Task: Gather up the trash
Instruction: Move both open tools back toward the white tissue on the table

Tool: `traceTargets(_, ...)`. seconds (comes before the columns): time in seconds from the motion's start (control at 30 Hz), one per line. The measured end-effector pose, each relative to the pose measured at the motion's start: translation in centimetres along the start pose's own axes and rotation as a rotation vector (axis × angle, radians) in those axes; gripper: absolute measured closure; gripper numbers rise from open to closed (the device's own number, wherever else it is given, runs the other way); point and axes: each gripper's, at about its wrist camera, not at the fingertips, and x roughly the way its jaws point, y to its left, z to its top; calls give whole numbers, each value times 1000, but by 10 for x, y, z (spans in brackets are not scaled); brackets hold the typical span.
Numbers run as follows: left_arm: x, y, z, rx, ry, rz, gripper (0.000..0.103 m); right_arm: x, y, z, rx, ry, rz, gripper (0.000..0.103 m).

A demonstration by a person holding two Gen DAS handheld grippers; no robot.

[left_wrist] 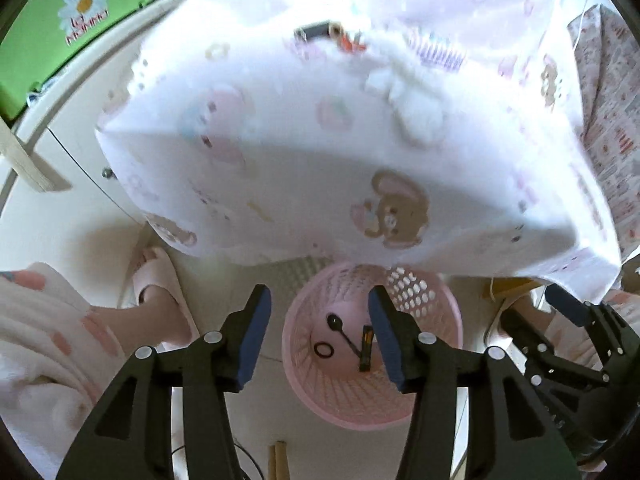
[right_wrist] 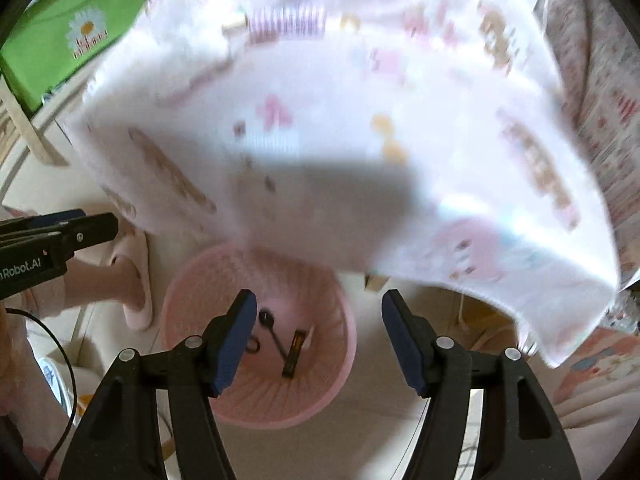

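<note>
Pale floor tiles lie below a surface draped in a white cartoon-bear tablecloth [left_wrist: 280, 140], where light scraps remain: a crumpled white tissue [left_wrist: 412, 104], soft, pinchable anywhere, and a stiff purple comb [left_wrist: 438, 54], best taken across its spine. I hold my left gripper [left_wrist: 316, 336] and right gripper [right_wrist: 316, 340] over the pink perforated plastic basket [left_wrist: 436, 300], jaws spread, empty. Green bag [left_wrist: 60, 20] reads roughly "NANNA"; the gripper reads "Robot.AI".

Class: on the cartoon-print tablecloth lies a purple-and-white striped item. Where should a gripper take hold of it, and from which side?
Grip the purple-and-white striped item across its short width, near mid-length, coming from above: it looks long and lies flat on the cartoon-print tablecloth. Blur hides finer detail. Both the left gripper and right gripper are open.
</note>
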Motion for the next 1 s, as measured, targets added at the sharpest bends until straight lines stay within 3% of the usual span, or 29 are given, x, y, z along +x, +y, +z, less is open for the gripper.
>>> traceTargets(0.13, -27, -1, 9, 17, -86, 14, 48, -28, -4, 6, 4, -117, -10, 29)
traceTargets(0.3, -54, -2, 20, 49, -195, 45, 32, -52, 0, 11, -49, -234, -40, 26)
traceTargets(0.4, -64, 0, 27, 40, -251, 91, 25, -62, 6, 13, -63, -301, -75, 18)
traceTargets(0.47, -70, 4, 32, -4, -309, 141, 25, -66, 6, 14, -38, -343, -105, 17)
traceTargets(0.6, -83, 15, 39, -96, -386, 123, 25, -78, 0, 18, -11, -404, -100, 17)
traceTargets(0.77, -91, 6, 58, 33, -420, 208, 26, -87, 7, 33, -77, -434, -78, 22)
traceTargets(0.9, -103, -1, 71, 100, -435, 138, 25, -93, 14, 44, -100, -460, -117, 31)
traceTargets(1.0, -110, -4, 82, 111, -449, 77, 25, -90, 14, 55, -80, -436, -81, 38)
